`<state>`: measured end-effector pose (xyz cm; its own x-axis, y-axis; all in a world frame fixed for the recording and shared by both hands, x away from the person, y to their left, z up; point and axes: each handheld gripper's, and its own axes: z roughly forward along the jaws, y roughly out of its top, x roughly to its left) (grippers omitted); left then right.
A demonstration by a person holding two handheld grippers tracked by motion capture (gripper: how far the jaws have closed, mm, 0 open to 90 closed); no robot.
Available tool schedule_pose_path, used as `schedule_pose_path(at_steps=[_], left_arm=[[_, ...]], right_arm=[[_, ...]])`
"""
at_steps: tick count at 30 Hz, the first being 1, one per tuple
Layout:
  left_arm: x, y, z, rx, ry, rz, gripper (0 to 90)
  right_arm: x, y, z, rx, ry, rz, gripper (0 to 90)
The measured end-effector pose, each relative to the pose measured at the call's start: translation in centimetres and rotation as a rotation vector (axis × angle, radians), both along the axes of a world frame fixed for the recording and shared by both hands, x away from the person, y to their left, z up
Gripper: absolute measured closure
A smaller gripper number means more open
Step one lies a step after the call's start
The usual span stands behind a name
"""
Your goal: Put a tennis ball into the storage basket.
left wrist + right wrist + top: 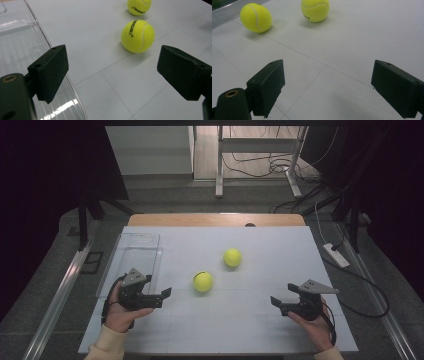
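Left gripper sits lower left of the high view, held in a hand, jaws spread wide with nothing between them, pointing right toward the middle of the table. In the left gripper view its two black jaws stand far apart at the lower corners; nearer tennis ball lies in the upper middle between them but well ahead, not touched. Second tennis ball is at the top edge, just behind the first, cut off by the frame. Clear plastic tray fills the left side, its rim running under the jaw on that side.

Right gripper is lower right of the high view, held in the other hand, jaws also wide and empty, pointing left. In the right gripper view one ball is upper left, the other at top centre, both well ahead of the jaws and apart from each other.

High view: nearer tennis ball just below frame centre, between the two grippers but closer to the left one; second tennis ball up and right of it, near but not touching. Clear plastic tray at left-centre, just above the left gripper. All rest on the white table top. Cables lie on the floor at the top.
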<state>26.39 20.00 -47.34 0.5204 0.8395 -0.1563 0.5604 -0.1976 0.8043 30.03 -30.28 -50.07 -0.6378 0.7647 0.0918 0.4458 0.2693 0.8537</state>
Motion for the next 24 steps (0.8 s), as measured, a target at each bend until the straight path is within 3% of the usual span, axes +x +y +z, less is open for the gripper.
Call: schedule_pose_path(at_steps=[19, 24], left_arm=[[1.4, -2.3, 0.7, 0.032, -0.011, -0.078, 10.2], [1.7, -2.6, 1.0, 0.04, -0.02, -0.075, 9.6]], right_arm=[[-0.2, 0.0, 0.0, -0.004, -0.002, 0.0, 11.6], [-0.2, 0.0, 0.0, -0.008, -0.003, -0.005, 11.6]])
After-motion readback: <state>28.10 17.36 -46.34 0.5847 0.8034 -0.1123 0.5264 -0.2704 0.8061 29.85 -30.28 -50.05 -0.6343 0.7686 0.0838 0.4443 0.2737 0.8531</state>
